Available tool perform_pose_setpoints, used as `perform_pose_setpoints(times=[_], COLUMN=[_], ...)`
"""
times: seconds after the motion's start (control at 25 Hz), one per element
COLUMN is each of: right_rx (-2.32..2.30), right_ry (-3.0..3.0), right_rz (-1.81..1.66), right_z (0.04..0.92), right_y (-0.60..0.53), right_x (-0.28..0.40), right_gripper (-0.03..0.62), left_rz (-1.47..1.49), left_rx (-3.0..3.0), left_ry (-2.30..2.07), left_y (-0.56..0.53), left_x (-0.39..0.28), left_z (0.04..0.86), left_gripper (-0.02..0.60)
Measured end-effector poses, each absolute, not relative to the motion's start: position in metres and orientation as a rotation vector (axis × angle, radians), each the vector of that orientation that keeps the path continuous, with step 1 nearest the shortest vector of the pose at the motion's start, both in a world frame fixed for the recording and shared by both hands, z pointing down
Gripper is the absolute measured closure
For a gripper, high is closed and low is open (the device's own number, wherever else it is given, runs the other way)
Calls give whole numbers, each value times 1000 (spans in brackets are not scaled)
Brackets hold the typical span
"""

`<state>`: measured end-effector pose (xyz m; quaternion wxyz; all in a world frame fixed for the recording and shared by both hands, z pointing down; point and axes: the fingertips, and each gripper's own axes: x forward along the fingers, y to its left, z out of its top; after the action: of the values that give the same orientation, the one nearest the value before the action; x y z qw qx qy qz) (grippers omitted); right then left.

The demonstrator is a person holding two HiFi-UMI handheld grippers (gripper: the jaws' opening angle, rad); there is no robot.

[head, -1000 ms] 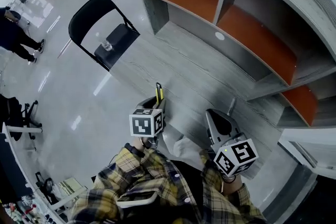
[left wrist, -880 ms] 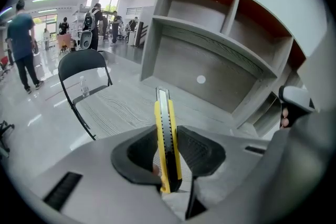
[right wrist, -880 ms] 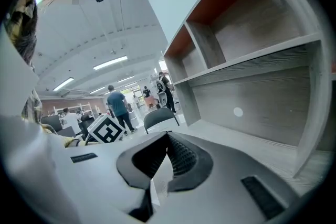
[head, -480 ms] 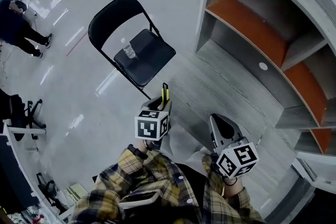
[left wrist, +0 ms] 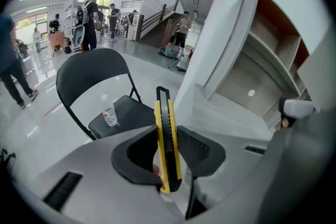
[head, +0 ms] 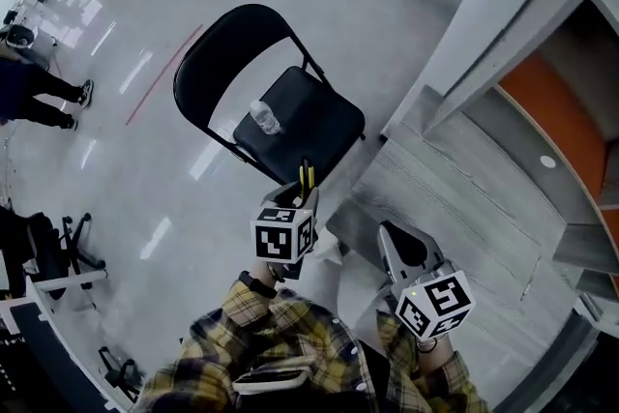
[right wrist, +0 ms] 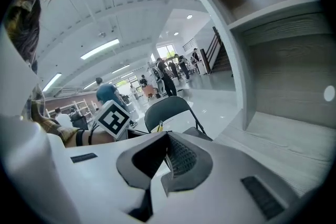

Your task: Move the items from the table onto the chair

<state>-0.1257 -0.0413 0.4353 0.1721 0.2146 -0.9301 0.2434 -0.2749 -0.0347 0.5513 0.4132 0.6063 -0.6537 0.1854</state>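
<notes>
One black folding chair (head: 324, 126); one clear plastic bottle (head: 264, 118) stood near seat's 9 o'clock edge. Left gripper (left wrist: 167, 152) grasped one yellow utility knife (left wrist: 167, 136); right gripper (right wrist: 165, 157) clenched, empty.

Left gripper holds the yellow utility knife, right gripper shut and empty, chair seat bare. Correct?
Not the seat: a water bottle stands on the chair, as the head view shows. The rest holds: the left gripper is shut on the utility knife, and the right gripper is shut and empty.
</notes>
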Motion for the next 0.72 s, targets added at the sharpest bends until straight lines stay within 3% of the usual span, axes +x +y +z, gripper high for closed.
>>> perform_pose_setpoints(times=[0.36, 0.72], right_rx=[515, 564], right_ry=[-2577, -2524], right_rz=[732, 848], right_z=[510, 573], right_y=[-85, -128], right_x=[-227, -263], right_gripper=[577, 577], left_rz=[478, 505], left_rx=[1390, 1250], left_ry=[-1574, -1501], left_y=[-81, -96], left_x=[-355, -386], left_z=[687, 827], left_gripper=[463, 463])
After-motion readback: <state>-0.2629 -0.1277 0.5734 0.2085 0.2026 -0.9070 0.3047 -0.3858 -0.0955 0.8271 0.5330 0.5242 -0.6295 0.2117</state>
